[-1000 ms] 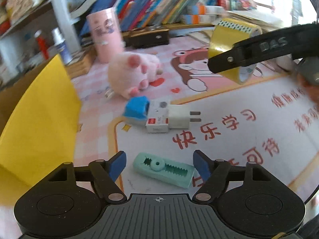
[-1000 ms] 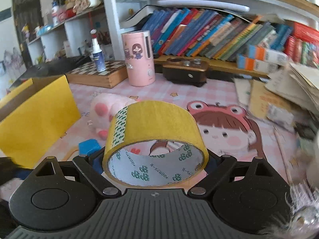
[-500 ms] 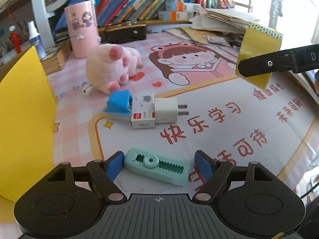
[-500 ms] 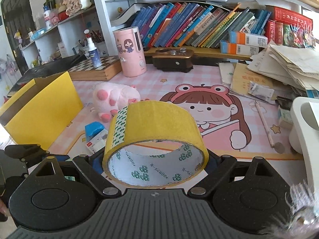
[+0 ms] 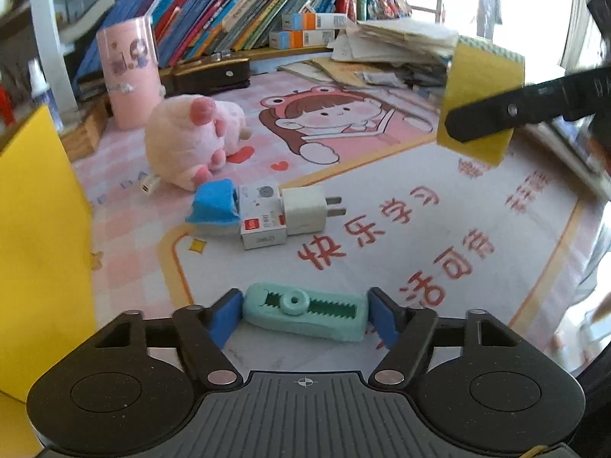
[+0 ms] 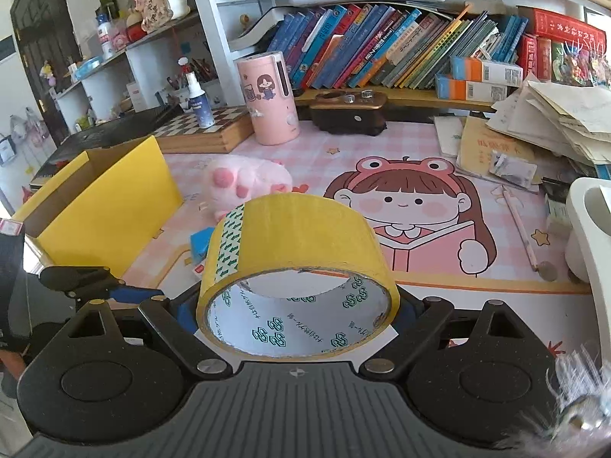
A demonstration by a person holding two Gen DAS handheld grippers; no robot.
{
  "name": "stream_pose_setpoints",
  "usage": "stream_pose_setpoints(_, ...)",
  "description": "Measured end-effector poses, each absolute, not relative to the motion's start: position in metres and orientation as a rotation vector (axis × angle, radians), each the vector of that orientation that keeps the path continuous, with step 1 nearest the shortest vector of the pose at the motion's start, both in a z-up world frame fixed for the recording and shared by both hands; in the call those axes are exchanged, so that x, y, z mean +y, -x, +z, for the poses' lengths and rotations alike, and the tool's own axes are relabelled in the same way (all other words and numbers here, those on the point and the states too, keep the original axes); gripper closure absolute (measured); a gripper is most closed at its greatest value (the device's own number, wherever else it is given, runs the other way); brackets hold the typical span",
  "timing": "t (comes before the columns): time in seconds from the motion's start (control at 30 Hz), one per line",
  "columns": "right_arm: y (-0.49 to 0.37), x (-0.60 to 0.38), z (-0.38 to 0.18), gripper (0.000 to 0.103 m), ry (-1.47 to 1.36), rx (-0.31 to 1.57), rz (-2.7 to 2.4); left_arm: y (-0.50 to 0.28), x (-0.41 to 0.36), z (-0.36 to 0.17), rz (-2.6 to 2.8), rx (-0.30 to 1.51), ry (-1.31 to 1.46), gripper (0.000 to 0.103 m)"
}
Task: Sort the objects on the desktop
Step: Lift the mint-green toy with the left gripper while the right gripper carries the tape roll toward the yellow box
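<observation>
My right gripper [image 6: 298, 309] is shut on a yellow tape roll [image 6: 298, 244] and holds it above the desk mat; the roll also shows in the left wrist view [image 5: 481, 87], up at the right. My left gripper [image 5: 305, 315] is low over the mat with its blue pads [image 5: 227, 315] on both ends of a mint green toothed clip [image 5: 305, 311]; they look in contact with it. A blue block [image 5: 214, 202], a small white box [image 5: 261, 217] and a white charger plug [image 5: 309, 210] lie together ahead. A pink plush toy [image 5: 191, 137] lies beyond them.
A yellow cardboard box [image 6: 103, 206] stands open at the left. A pink cylinder [image 6: 269, 99], a chessboard box [image 6: 206, 129], a dark case [image 6: 347, 110] and rows of books [image 6: 382, 49] line the back. Paper stacks [image 6: 553, 114] and a white container [image 6: 588, 229] sit at the right.
My left gripper has closed in on the green clip, pads now at its ends. My right gripper has pulled back and to the right with the tape roll.
</observation>
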State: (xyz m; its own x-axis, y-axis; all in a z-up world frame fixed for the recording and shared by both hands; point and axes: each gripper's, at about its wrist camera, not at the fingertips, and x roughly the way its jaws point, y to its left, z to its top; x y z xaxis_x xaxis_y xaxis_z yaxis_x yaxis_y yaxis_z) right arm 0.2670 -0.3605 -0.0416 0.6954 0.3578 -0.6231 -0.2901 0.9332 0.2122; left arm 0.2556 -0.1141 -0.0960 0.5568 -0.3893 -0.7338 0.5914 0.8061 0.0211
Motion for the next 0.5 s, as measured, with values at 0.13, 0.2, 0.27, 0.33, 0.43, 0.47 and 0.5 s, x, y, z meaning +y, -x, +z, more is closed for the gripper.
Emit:
stream_pose_setpoints(0.13,-0.263,-0.356,-0.043,0.013,-0.090,0.743,0.324,-0.253,-0.114,-0.091,-0.502,0.817,-0.229,0.033)
stream_pose_setpoints(0.2,-0.261,-0.355,-0.045,0.013,-0.089,0.759,0.304,-0.250,-0.108,-0.085,-0.446,0.807,-0.148,0.033)
stream_pose_setpoints(0.27,-0.259,-0.354,-0.047,0.013,-0.091,0.773,0.288,-0.246,-0.101,-0.076,-0.374,0.799,-0.053,0.033)
stream_pose_setpoints(0.33,-0.256,-0.354,-0.047,0.012,-0.094,0.781,0.278,-0.241,-0.095,-0.067,-0.325,0.782,0.022,0.033)
stream_pose_setpoints(0.43,-0.252,-0.351,-0.045,0.012,-0.085,0.791,0.261,-0.230,-0.086,-0.049,-0.294,0.749,0.123,0.033)
stream_pose_setpoints(0.47,-0.250,-0.350,-0.044,0.012,-0.085,0.793,0.261,-0.226,-0.085,-0.043,-0.287,0.740,0.135,0.033)
stream_pose_setpoints(0.5,-0.248,-0.349,-0.043,0.012,-0.087,0.793,0.265,-0.223,-0.084,-0.038,-0.280,0.734,0.145,0.033)
